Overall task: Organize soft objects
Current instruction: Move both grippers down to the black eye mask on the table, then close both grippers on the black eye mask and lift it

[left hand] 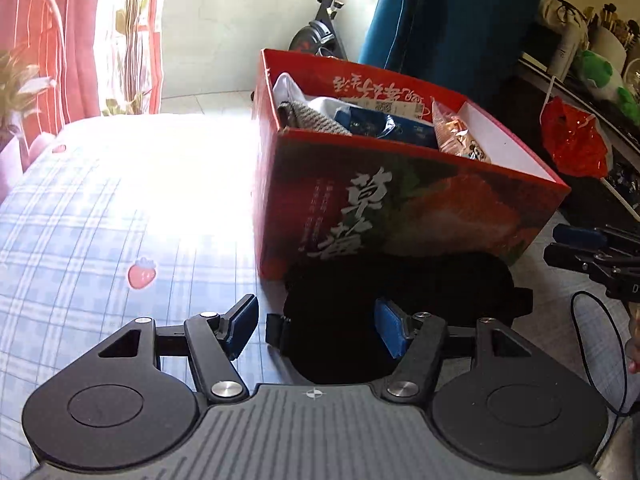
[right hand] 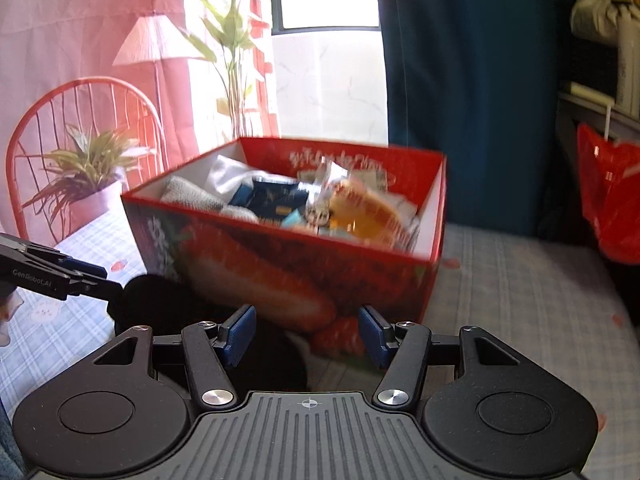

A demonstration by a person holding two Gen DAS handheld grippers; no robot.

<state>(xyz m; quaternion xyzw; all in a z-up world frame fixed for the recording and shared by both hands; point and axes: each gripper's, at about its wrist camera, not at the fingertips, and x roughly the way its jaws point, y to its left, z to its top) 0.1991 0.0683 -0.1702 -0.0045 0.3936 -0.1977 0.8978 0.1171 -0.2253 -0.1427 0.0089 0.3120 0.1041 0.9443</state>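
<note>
- Step: reaching for black sleep mask (left hand: 400, 300), lying on table (left hand: 100, 220) against red strawberry box (left hand: 400, 208).
- Left hand-held gripper (left hand: 316, 326) spread over mask's left end; right hand-held gripper (right hand: 307, 334) spread, empty.
- Next, likely: pinch mask, lift into box.
</note>
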